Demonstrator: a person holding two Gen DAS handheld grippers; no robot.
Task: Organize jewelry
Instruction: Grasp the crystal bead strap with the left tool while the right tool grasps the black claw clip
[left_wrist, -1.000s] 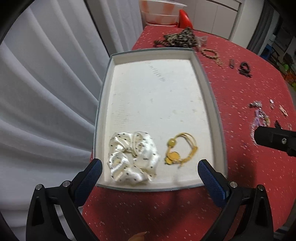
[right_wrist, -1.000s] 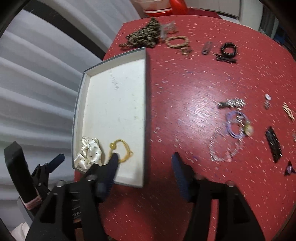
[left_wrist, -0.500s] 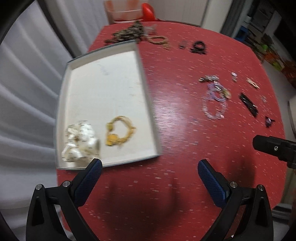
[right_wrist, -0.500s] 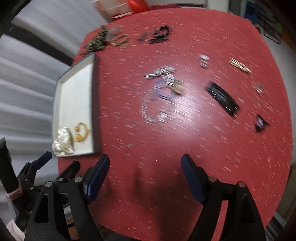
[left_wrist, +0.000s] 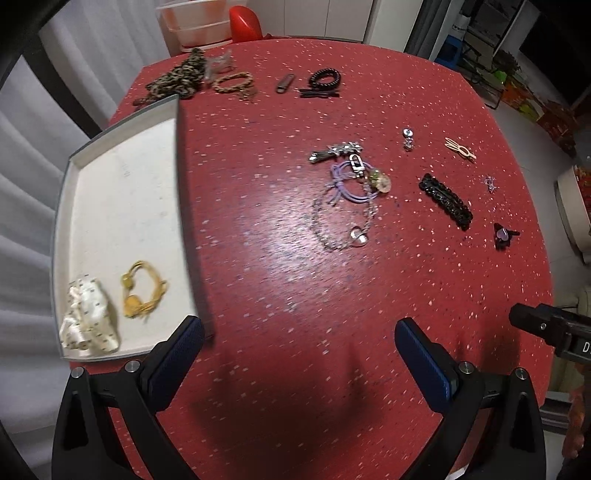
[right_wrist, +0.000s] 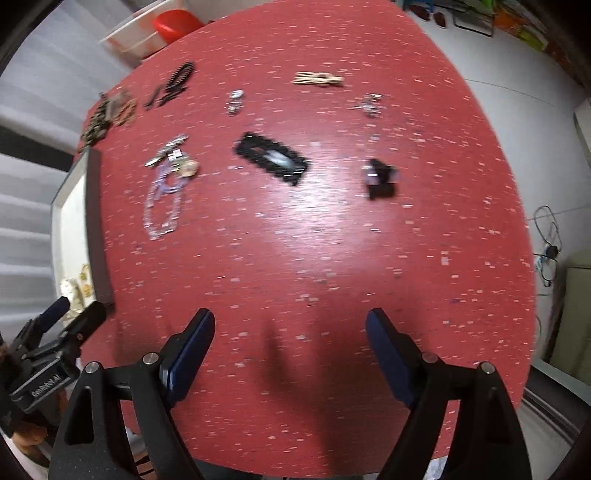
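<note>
We hold our left gripper (left_wrist: 299, 345) and right gripper (right_wrist: 290, 341) spread wide, both empty, above the red table (left_wrist: 280, 280). The tray (left_wrist: 62, 206) lies off to our left gripper's left, a black hair clip (right_wrist: 271, 158) ahead of our right gripper.

Left black two-finger gripper with blue pads (left_wrist: 299, 341): pointing steeply down, jaws wide, empty | Right black two-finger gripper with blue pads (right_wrist: 290, 334): same, jaws wide, empty

- Tray (left_wrist: 62, 229): one, holding one white scrunchie (left_wrist: 88, 321) and one yellow bracelet (left_wrist: 142, 291)
- Black hair clip (left_wrist: 445, 201): one long
- Loose pieces on bench (left_wrist: 280, 280): roughly a dozen; blur blocks exact count
</note>
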